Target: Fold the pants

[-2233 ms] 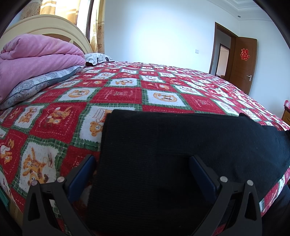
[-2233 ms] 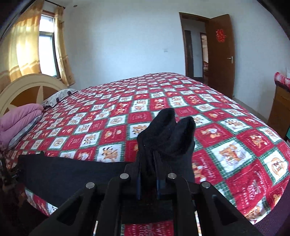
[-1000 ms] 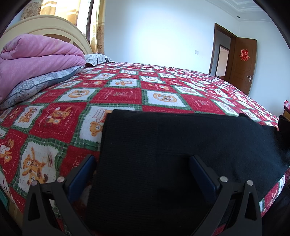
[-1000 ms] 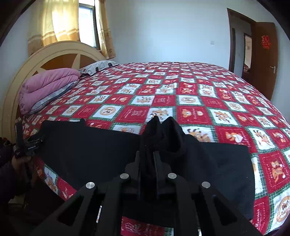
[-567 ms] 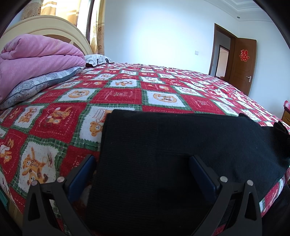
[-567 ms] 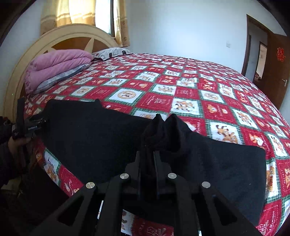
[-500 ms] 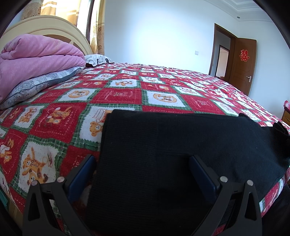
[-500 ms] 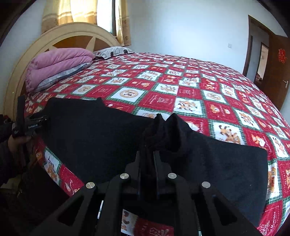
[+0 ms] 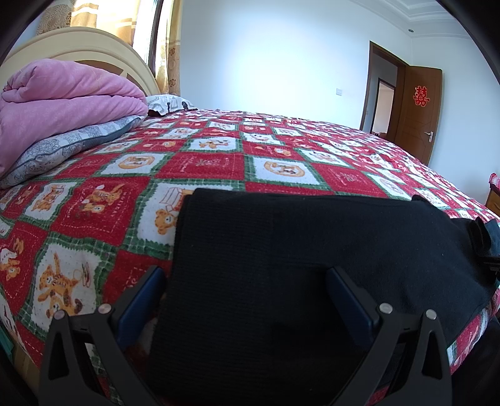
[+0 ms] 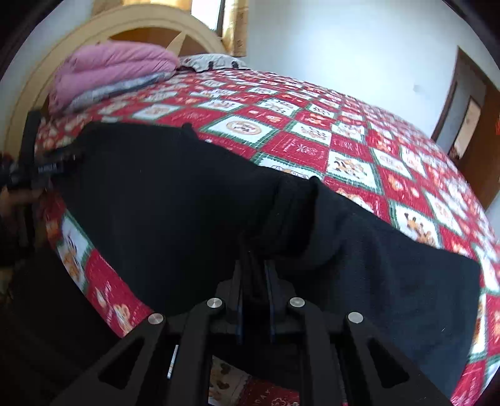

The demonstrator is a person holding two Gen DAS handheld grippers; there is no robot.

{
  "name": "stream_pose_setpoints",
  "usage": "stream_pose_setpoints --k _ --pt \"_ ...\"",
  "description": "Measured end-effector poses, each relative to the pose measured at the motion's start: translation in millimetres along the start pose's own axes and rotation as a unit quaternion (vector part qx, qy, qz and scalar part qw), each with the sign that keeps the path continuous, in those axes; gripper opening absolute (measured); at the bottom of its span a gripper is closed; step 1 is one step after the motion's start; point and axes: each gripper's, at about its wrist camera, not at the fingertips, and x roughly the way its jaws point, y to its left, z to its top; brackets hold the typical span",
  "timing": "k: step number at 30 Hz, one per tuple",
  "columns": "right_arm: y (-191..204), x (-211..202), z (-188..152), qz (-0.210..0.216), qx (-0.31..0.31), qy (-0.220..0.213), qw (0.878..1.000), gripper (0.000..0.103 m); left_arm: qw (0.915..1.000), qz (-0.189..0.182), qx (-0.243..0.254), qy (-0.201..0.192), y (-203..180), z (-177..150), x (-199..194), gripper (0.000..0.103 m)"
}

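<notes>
Black pants (image 9: 281, 250) lie flat along the near edge of the bed. My left gripper (image 9: 243, 278) is open, its blue pads (image 9: 140, 299) straddling the waistband end, resting over it. My right gripper (image 10: 254, 256) is shut on the bunched leg cuffs (image 10: 293, 212) and holds them above the pants' middle (image 10: 162, 193). The right gripper with the cuffs shows at the right edge of the left wrist view (image 9: 481, 246). The left gripper shows at the far left of the right wrist view (image 10: 40, 168).
A red patchwork bedspread (image 9: 200, 162) covers the bed. A folded pink quilt (image 9: 62, 103) on a grey pillow (image 9: 68, 146) lies by the cream headboard (image 10: 140, 25). A brown door (image 9: 418, 112) stands at the far right.
My right gripper has carried the leg cuffs leftward over the pants toward the waistband end, folding the legs over. The left gripper has stayed still.
</notes>
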Motion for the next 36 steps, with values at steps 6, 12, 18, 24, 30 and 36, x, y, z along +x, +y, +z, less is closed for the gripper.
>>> stream_pose_setpoints --k 6,12,18,24,30,36 --pt "2.1 -13.4 0.4 0.009 -0.022 0.003 1.0 0.036 0.9999 0.001 -0.007 0.011 -2.1 11.0 -0.7 0.103" --pt "-41.0 -71.9 0.0 0.001 0.007 -0.029 1.0 0.044 0.9986 -0.036 0.016 -0.035 -49.4 43.6 -31.1 0.103" --pt "-130.7 -94.3 -24.7 -0.084 0.123 -0.022 0.989 0.046 0.9851 -0.159 0.067 -0.007 -159.8 53.0 -47.2 0.103" --pt "-183.9 -85.4 -55.3 -0.098 0.241 -0.021 0.965 0.046 0.9602 -0.257 0.087 0.067 -260.3 44.9 -12.7 0.1" --pt "-182.8 -80.6 -61.1 -0.096 0.236 -0.03 0.966 0.046 0.9442 -0.289 0.11 0.113 -314.7 48.7 20.3 0.088" --pt "-179.5 -73.0 -62.3 -0.093 0.232 -0.026 0.968 0.046 0.9371 -0.294 0.1 0.159 -328.2 42.8 42.6 0.01"
